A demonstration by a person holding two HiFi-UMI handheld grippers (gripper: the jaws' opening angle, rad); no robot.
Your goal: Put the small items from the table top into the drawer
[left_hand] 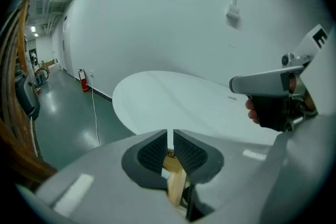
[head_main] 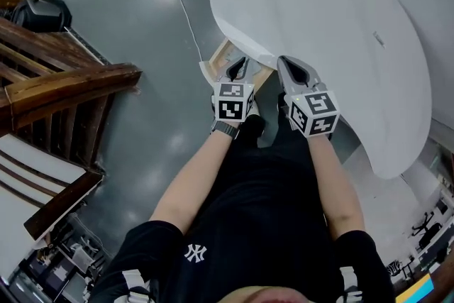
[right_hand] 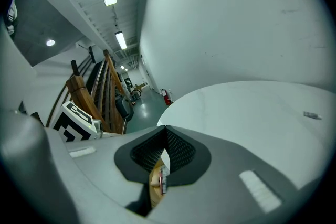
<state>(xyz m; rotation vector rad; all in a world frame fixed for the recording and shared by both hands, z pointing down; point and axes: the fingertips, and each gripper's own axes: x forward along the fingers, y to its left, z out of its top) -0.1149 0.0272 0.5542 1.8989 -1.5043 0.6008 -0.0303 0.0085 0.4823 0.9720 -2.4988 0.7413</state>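
1. Grey glossy floor (head_main: 142, 25) lies round a white oval worktop (head_main: 340, 3); wooden railings (head_main: 64, 89) stand at the left.
2. Under the worktop's near edge a wooden drawer (head_main: 221, 57) juts out. It is mostly hidden behind both tools, and its contents cannot be made out.
3. One small grey item (head_main: 379, 39) lies on the worktop, well apart from the drawer and too small to identify.
4. Left hand-held gripper (head_main: 240, 66) hangs over the drawer. Its own view shows the jaws drawn together to a thin slit, with nothing between them.
5. Right hand-held gripper (head_main: 285, 64) sits just beside it, jaws pressed together and empty.
6. Only the gripper views show the white wall (left_hand: 157, 18) and a red extinguisher (left_hand: 84, 81) at its foot.
7. Readable print: an "NY" logo on the black shirt (head_main: 193, 252).
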